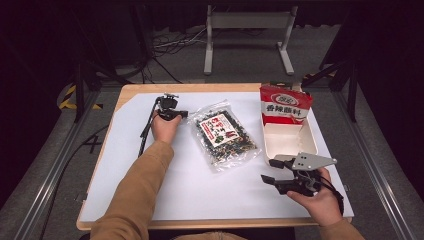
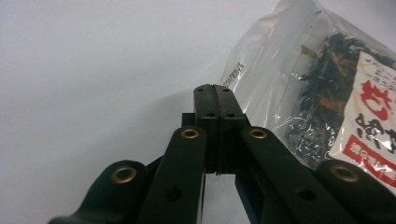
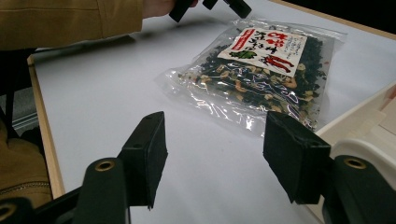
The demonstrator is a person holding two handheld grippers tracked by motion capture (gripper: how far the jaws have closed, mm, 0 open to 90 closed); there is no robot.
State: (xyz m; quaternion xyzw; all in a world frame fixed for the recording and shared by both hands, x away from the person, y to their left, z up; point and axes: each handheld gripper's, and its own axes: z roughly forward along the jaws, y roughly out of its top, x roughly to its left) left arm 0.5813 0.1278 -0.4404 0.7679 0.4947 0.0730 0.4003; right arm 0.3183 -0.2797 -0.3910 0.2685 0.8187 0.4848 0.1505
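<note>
A clear bag of dark dried vegetables (image 1: pixel 223 134) with a red and white label lies flat at the middle of the white table cover; I also see this bag (image 3: pixel 259 74) in the right gripper view. My left gripper (image 1: pixel 184 114) rests just left of the bag's upper left corner (image 2: pixel 261 70), its jaws pressed together on nothing. My right gripper (image 1: pixel 270 171) hovers near the front right, jaws wide apart and empty, pointing left toward the bag. A red snack bag (image 1: pixel 285 103) stands upright in the far end of a white tray (image 1: pixel 312 145).
The white tray's near half is bare. The table's wooden edge (image 1: pixel 210 223) runs along the front. Black cables trail from the left gripper toward the table's left side. A white stand (image 1: pixel 248 22) and cables sit on the floor beyond.
</note>
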